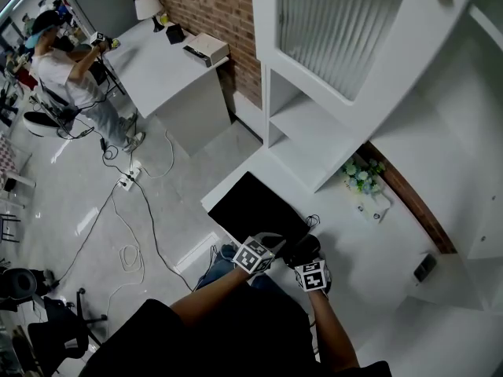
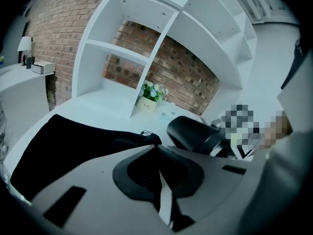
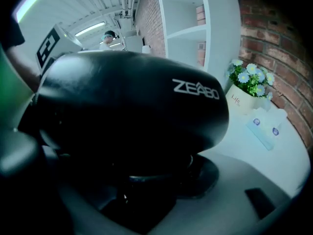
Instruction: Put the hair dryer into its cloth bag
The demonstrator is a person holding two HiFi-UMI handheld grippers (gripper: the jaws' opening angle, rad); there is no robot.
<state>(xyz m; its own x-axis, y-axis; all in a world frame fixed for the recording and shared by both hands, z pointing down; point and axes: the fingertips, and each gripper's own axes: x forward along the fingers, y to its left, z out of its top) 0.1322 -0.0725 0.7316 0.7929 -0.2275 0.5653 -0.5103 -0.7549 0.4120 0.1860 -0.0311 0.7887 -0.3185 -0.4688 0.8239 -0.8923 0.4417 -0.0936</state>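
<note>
The black cloth bag (image 1: pixel 253 204) lies flat on the white counter (image 1: pixel 369 250). My left gripper (image 1: pixel 269 240) is at the bag's near edge, its jaws shut on a raised fold of the black cloth (image 2: pixel 68 143). In the left gripper view that gripper (image 2: pixel 155 145) pinches the fold right at its tips. Just to its right, my right gripper (image 1: pixel 303 256) is shut on the black hair dryer (image 1: pixel 305 248). The dryer's body (image 3: pixel 132 102) fills the right gripper view and hides the jaws (image 3: pixel 146 177) below it. The left gripper view shows the dryer (image 2: pixel 195 133) close beside the bag's lifted edge.
A small pot of flowers (image 1: pixel 360 177) stands at the back of the counter by the white shelf unit (image 1: pixel 314 132). Small blue-white packets (image 3: pixel 264 126) lie near it. A small dark object (image 1: pixel 424 267) sits further right. A person (image 1: pixel 63 65) works at a far desk; cables (image 1: pixel 130 210) run across the floor.
</note>
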